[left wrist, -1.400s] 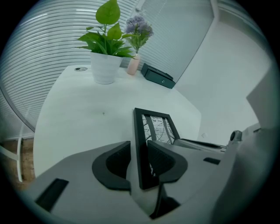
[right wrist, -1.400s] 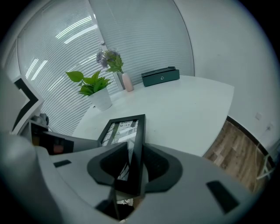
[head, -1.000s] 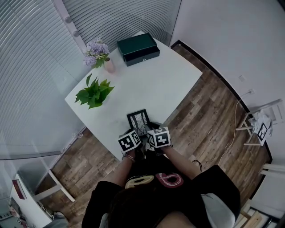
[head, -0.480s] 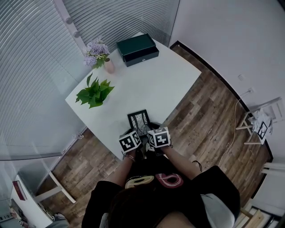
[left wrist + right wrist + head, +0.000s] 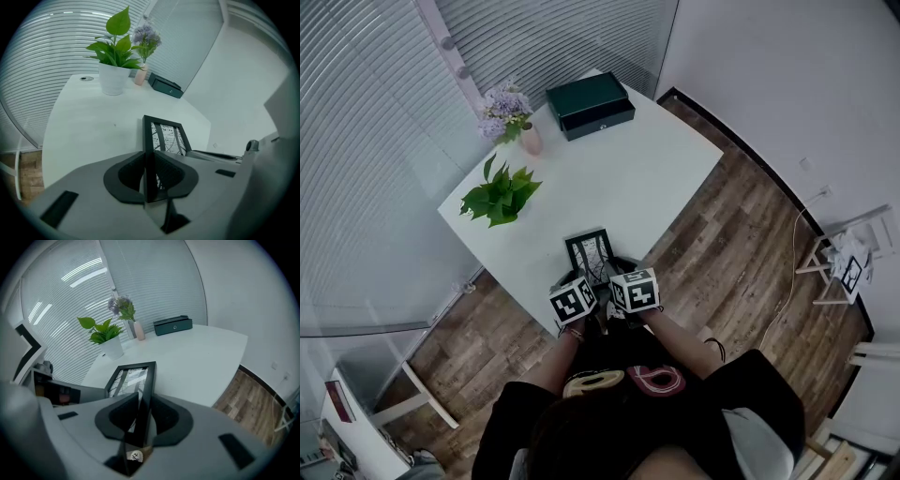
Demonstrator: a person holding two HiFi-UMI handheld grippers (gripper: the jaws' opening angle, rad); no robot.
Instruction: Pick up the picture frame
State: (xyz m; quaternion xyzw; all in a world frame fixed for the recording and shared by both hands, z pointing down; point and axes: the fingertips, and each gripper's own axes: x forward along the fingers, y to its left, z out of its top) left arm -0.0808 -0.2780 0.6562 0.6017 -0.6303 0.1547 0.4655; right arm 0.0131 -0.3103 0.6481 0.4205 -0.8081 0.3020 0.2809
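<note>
1. Jaws: left gripper (image 5: 149, 177) is clamped on the frame (image 5: 166, 137) at its left rail; right gripper (image 5: 142, 418) is closing, with the right rail between its jaws.
2. Frame sits at the desk (image 5: 628, 178) near edge, long axis running away from both grippers, equally near each.

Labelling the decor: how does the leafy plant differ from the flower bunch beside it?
The leafy plant has broad green leaves; the flower bunch has small lilac blooms. The leafy plant stands in a white pot, the flower bunch in a slim pink vase. The leafy plant is nearer the picture frame, the flower bunch nearer the dark box. Both stand upright on the white table.
</note>
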